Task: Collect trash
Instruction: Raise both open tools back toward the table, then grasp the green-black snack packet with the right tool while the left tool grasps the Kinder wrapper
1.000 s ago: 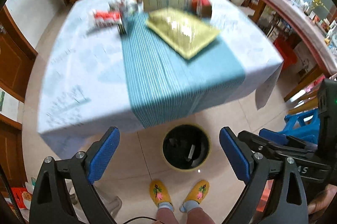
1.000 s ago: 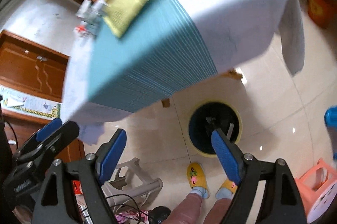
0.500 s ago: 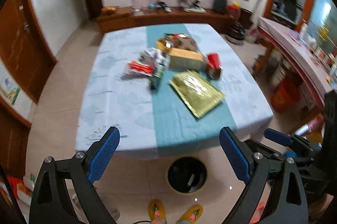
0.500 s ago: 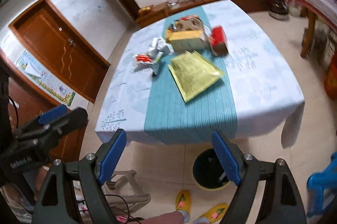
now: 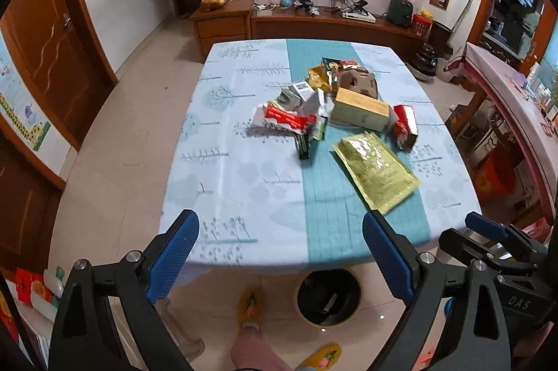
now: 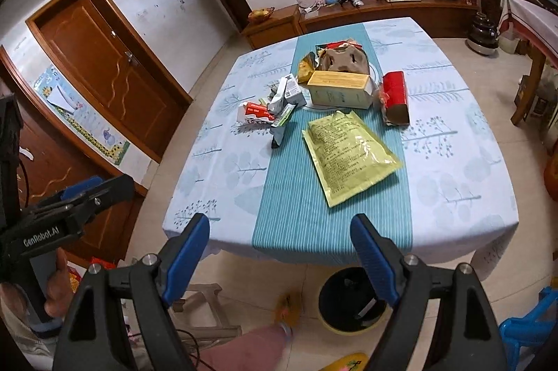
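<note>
Item: trash heaped mid-desk (image 5: 223,182), yellow pouch (image 6: 348,156) nearest me, bin (image 6: 352,301) on the floor below; my left claw (image 5: 280,257) and right claw (image 6: 279,257) both spread, empty—I would pinch the pouch's near edge first.

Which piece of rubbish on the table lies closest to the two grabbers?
The flat yellow-green packet, alone on the teal runner, nearest the table's front edge. Everything else is heaped farther back.

Even indoor daylight, sharp centre, strong fisheye edge warping.
</note>
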A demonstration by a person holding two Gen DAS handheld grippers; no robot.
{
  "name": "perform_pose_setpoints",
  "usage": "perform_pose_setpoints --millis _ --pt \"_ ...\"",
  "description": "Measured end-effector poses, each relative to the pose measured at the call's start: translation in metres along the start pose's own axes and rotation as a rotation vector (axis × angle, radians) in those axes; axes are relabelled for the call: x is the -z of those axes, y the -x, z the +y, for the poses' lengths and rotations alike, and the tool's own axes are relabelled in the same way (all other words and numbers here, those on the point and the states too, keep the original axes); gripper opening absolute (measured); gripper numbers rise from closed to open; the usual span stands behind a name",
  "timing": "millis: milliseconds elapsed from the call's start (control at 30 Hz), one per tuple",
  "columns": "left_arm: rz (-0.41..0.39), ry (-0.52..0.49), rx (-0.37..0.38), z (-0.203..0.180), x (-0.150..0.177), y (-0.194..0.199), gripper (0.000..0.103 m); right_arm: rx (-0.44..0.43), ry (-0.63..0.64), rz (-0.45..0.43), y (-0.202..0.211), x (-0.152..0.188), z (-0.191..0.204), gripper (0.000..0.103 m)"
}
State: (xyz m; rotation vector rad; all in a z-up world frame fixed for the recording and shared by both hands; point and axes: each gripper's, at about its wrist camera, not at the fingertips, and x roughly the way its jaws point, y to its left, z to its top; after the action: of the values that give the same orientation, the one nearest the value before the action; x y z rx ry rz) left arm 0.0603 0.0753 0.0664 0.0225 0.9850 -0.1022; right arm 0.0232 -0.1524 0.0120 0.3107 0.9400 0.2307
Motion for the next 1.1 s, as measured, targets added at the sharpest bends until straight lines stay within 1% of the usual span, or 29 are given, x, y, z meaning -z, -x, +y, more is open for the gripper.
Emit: perform_pose_setpoints --millis 67,133,200,267,400,433,533,667,733,800,933,1033,1100 --pt "0.003 -0.015 0.011 0.009 -0.013 -0.014 0.094 0.011 -0.002 0.011 -0.013 -0.008 0.003 0.083" --pt "0.013 -0.032 0.036 0.022 -0.029 -0.031 0.094 0.026 -0.008 0.016 -0.025 -0.016 0.006 0.080" --pt "0.031 -0.050 0.063 0.034 -0.047 -0.050 0.094 0.038 -0.017 0.027 -0.041 -0.027 0.010 0.074" --pt "0.042 -0.062 0.087 0.044 -0.064 -0.065 0.094 0.052 -0.048 0.037 -0.061 -0.039 0.013 0.069" --pt "0.052 -0.086 0.135 0.069 -0.103 -0.104 0.094 0.077 -0.110 0.077 -0.106 -0.062 0.020 0.067" --pt "0.059 -0.095 0.140 0.072 -0.109 -0.112 0.094 0.091 -0.123 0.096 -0.122 -0.069 0.022 0.066" --pt "0.095 -0.142 0.159 0.082 -0.128 -0.144 0.094 0.098 -0.167 0.128 -0.153 -0.081 0.024 0.060" --pt "0.152 -0.217 0.173 0.087 -0.146 -0.185 0.094 0.129 -0.236 0.143 -0.192 -0.095 0.024 0.059" --pt "0.178 -0.247 0.194 0.087 -0.155 -0.205 0.094 0.139 -0.267 0.150 -0.208 -0.100 0.024 0.057" --pt "0.201 -0.263 0.213 0.086 -0.162 -0.222 0.094 0.152 -0.289 0.156 -0.223 -0.104 0.025 0.051" --pt "0.238 -0.294 0.234 0.082 -0.168 -0.253 0.094 0.192 -0.319 0.168 -0.248 -0.110 0.023 0.045" --pt "0.276 -0.321 0.249 0.075 -0.171 -0.275 0.094 0.201 -0.349 0.169 -0.260 -0.113 0.019 0.041" --pt "0.300 -0.350 0.257 0.069 -0.172 -0.289 0.094 0.208 -0.361 0.171 -0.267 -0.113 0.017 0.033"
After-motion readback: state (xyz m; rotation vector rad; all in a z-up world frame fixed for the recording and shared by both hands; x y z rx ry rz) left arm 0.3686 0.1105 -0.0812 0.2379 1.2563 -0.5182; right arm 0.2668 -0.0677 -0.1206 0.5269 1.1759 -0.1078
